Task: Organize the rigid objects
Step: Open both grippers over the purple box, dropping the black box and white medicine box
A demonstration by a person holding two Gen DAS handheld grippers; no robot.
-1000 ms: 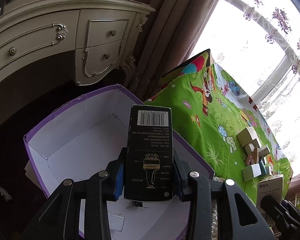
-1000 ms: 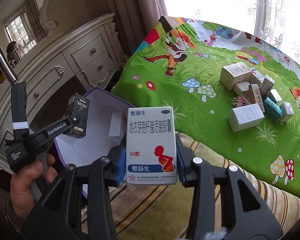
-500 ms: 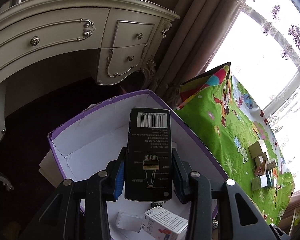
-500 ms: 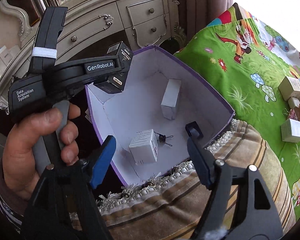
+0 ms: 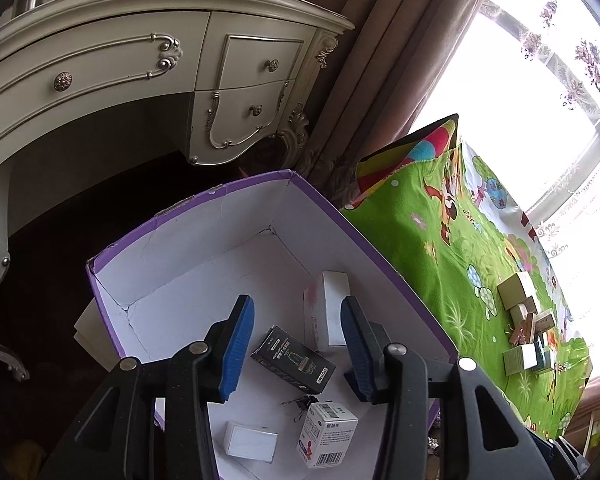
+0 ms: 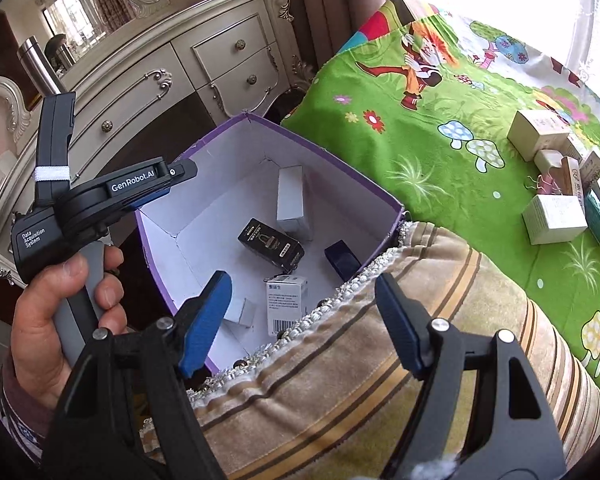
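The open purple cardboard box with white inside walls (image 5: 204, 220) (image 6: 352, 172) is the landmark here, standing beside the tan striped cushion with a silver fringe (image 6: 340, 368). Four small cartons lie on its floor. A glossy black carton with gold print (image 5: 293, 359) (image 6: 271, 243) rests flat near the middle. A long white carton (image 5: 327, 307) (image 6: 290, 198) lies toward the box's far corner. A white medicine carton with a barcode (image 5: 327, 434) (image 6: 286, 303) stands at the near wall, and a small plain white carton (image 5: 252, 441) (image 6: 240, 311) sits just beside it. One black binder clip (image 5: 300, 402) lies between the black carton and the medicine carton.

The left tongs (image 5: 298, 344) hang over the box, their jaws having just been opening, apart with nothing pressed between the blue pads; the black carton lies below them on the box floor. In the right wrist view a hand (image 6: 60, 320) holds their grey handle at the box's left side. The right tongs (image 6: 304, 320) stand wide and empty above the box's near wall and the cushion.

Beyond the box, on the green cartoon-print cloth (image 6: 400, 132) (image 5: 440, 248), a cluster of about eight more small cartons (image 6: 564, 184) (image 5: 528, 328) lies well apart from the box.
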